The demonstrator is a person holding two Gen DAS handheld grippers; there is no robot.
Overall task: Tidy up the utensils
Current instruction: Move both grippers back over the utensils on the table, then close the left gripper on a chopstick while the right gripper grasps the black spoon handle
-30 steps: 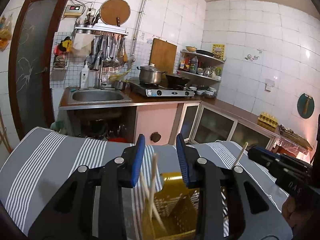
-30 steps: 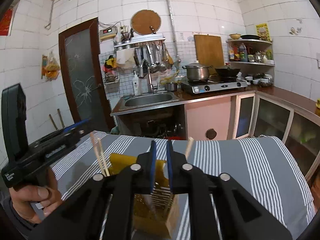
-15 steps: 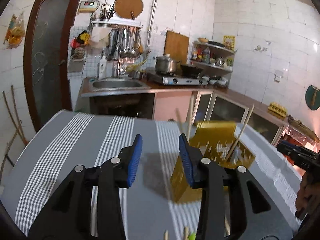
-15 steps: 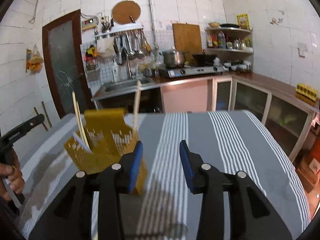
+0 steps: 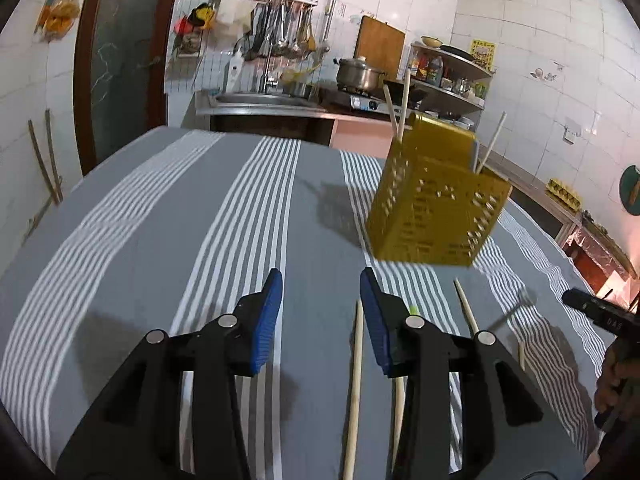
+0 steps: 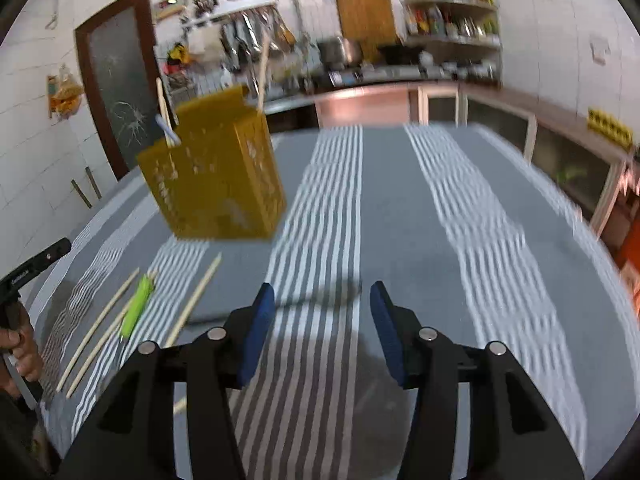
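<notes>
Yellow perforated plastic utensil caddy (image 5: 434,208), holding wooden chopsticks (image 5: 405,98): mid-bench on grey striped cloth (image 5: 200,220). Right view alone shows green-handled utensil (image 6: 136,308) among loose chopsticks (image 6: 194,300). Left gripper (image 5: 320,312), right gripper (image 6: 322,320): angled downward, jaws just opening, empty.

My tongs (image 5: 320,292) are matt black plastic with ribbed blue rubbery pads (image 5: 266,320). The grey, white-striped woven cloth (image 5: 160,240) over the surface looks soft and matt. The perforated yellow plastic holder (image 5: 432,208) is smooth; the pale wooden chopsticks (image 5: 354,380) look unvarnished.
</notes>
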